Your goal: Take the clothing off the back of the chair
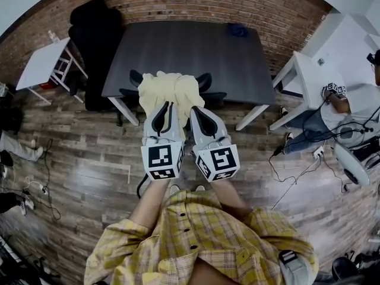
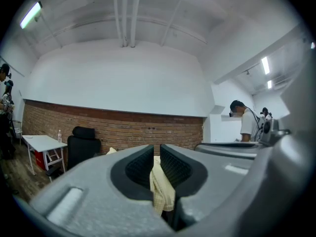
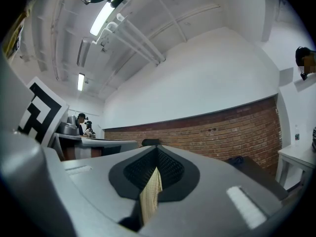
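Note:
A pale yellow garment [image 1: 169, 88] is bunched over the back of a black chair [image 1: 206, 82] at the near edge of the dark table [image 1: 178, 46]. Both grippers reach into it side by side. My left gripper [image 1: 168, 104] has a narrow gap between its jaws, and a fold of the garment [image 2: 162, 189] hangs loosely in that gap without being pinched. The left gripper [image 2: 156, 154] points level toward the brick wall. My right gripper [image 1: 193, 108] is shut on another fold of the garment [image 3: 149, 199], its jaws meeting at the tips [image 3: 157, 154].
A black office chair [image 1: 95, 34] and a small white table [image 1: 38, 64] stand at the left. A white desk [image 1: 312, 76] with a seated person [image 1: 332, 111] is at the right. A blue object [image 1: 238, 29] lies on the dark table's far side. Cables trail on the wooden floor.

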Demonstrator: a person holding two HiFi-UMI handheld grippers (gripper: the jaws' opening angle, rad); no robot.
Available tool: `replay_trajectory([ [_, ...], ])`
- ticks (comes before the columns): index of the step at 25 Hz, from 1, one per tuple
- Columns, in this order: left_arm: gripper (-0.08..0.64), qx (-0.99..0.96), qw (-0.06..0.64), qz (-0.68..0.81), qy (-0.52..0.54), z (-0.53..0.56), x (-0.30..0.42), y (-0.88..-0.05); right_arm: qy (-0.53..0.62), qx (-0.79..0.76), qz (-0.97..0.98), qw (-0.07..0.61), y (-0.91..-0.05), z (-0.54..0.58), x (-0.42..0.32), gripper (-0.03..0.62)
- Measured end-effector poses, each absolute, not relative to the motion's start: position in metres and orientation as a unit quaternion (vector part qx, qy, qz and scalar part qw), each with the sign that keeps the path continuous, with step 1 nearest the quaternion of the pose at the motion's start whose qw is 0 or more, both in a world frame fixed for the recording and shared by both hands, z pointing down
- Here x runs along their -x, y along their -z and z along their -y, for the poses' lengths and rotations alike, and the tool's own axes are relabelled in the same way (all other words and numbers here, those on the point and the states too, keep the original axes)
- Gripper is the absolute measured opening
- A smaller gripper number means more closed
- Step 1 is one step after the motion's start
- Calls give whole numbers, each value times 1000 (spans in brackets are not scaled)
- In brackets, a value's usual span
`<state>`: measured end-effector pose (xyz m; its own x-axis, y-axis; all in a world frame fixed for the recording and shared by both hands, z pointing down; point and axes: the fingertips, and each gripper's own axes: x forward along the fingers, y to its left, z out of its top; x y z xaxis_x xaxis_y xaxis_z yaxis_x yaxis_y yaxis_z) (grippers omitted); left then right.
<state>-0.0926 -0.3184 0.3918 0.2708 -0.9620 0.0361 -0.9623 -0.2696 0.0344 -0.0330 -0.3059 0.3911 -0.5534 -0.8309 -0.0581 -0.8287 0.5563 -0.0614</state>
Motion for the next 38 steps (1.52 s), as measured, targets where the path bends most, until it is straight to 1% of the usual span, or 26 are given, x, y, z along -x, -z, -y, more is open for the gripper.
replay_trajectory([
  [2,40,-796,25,605,-4,324,95,-392,13,472,-880,40,-392,308,34,0],
  [11,100,-786,31,617,-18,348,104,-396,14,475,-879,39,-393,321,36,0],
  [20,198,-781,46,621,-45,373,109,-410,15,474,-880,35,-397,331,38,0],
  [24,213,-778,43,624,-64,384,110,-418,17,475,-879,33,-399,335,38,0],
  [29,230,-775,54,624,-84,395,109,-435,18,475,-879,31,-400,337,38,0],
  [38,227,-767,36,634,-90,404,109,-449,17,477,-878,33,-400,336,33,0],
])
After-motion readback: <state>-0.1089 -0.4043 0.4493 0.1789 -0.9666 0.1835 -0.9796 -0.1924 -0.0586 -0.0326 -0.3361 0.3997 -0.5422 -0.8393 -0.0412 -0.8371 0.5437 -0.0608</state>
